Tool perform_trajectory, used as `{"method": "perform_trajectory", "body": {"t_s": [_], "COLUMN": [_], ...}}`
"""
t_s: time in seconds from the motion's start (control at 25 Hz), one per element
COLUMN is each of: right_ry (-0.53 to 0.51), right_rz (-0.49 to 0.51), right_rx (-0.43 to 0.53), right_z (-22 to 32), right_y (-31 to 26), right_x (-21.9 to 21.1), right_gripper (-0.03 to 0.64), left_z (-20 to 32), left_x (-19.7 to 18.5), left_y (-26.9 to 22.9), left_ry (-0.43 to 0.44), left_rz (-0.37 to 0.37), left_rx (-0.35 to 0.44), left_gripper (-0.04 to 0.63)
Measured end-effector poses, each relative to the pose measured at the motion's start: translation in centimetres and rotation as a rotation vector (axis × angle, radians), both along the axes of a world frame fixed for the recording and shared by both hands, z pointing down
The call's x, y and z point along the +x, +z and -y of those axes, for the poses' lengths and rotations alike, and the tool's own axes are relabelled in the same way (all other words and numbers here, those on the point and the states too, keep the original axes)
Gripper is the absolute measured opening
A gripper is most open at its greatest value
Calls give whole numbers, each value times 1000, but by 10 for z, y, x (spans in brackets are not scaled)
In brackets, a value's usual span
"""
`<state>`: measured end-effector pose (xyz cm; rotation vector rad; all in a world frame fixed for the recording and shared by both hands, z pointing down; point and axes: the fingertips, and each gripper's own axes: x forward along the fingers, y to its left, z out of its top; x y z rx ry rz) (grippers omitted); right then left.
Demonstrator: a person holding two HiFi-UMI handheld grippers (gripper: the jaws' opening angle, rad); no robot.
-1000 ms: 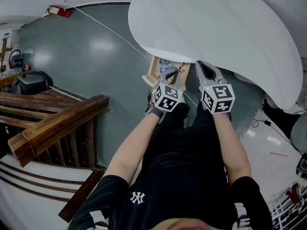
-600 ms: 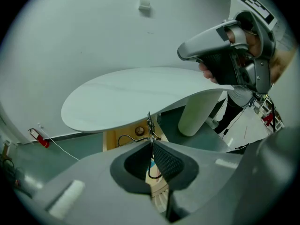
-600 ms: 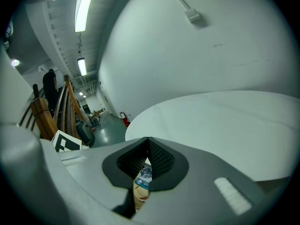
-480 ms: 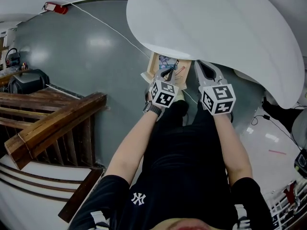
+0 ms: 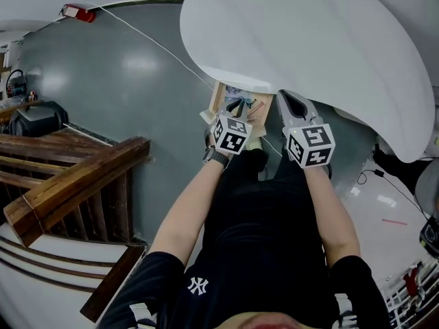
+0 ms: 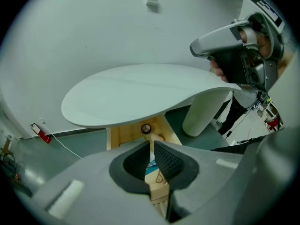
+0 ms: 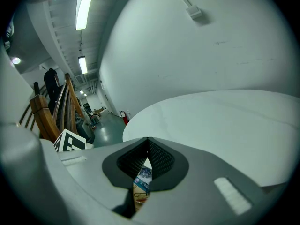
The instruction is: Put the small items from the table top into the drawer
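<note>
The round white table top [image 5: 309, 40] looks bare. Under its near edge the wooden drawer [image 5: 221, 100] stands open, with several small items lying inside. My left gripper [image 5: 240, 110] hovers at the drawer's front, jaws shut with nothing between them. My right gripper [image 5: 287, 96] is just to its right at the table's edge, also shut and holding nothing. In the left gripper view the left gripper [image 6: 151, 142] points at the drawer [image 6: 123, 136], where a black ring [image 6: 146, 128] and a blue printed packet [image 6: 151, 167] show. The right gripper [image 7: 147, 139] looks across the table top [image 7: 225, 125].
A wooden stair railing [image 5: 75, 177] runs along the left. A white cable [image 5: 158, 43] crosses the grey floor towards a red object [image 5: 75, 12] by the wall. The table's white pedestal [image 6: 204, 114] stands right of the drawer. The person's black-clad legs are below the grippers.
My left gripper has drifted slightly left and back from the drawer, so more of the drawer's inside shows. The right gripper has barely moved.
</note>
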<state>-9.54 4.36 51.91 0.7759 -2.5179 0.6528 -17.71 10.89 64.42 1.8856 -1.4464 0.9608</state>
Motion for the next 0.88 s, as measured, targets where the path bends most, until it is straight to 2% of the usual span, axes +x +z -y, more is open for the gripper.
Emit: {"method": "perform_trajectory", "body": {"t_s": [0.32, 0.88], "right_ry": [-9, -1], "right_rz": [3, 9], "right_rx": [10, 64], "right_z": [9, 23], "right_y": [-10, -52], "right_x": [-5, 10], "right_gripper": [21, 21], "left_z": [16, 57], "left_x": [-2, 17], "left_y": [-27, -124], "left_ry": [-18, -33], "left_rz": [-12, -74], "left_rx": [56, 224], "left_gripper": [25, 1]}}
